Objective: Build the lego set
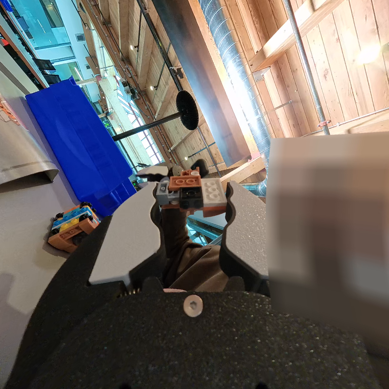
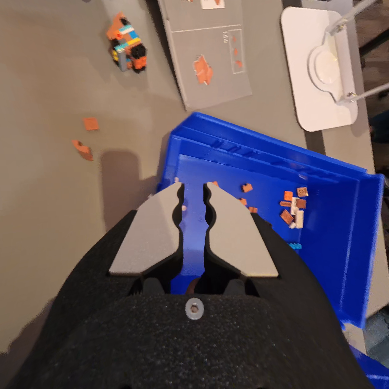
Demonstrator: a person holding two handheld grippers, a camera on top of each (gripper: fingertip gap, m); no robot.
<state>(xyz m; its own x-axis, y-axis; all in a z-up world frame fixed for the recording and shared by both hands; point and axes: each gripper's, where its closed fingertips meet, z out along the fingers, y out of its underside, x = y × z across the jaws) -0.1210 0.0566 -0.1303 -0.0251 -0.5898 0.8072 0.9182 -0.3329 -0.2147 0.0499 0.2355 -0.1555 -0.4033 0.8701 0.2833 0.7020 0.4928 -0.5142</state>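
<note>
The left tool (image 1: 190,196) was tilted upward, its jaws clamped on a small brick assembly (image 1: 189,192). The right tool (image 2: 193,189) pointed downward, jaws slightly parted, gripping nothing.

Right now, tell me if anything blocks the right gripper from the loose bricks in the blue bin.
Nothing visible does. The right gripper hangs open over the blue bin, whose top is uncovered, and the loose bricks lie exposed on its floor, off to the gripper's right side.

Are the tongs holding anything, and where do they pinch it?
Left tongs pinch a small lego assembly by its two opposite sides. Right tongs hold nothing.
</note>
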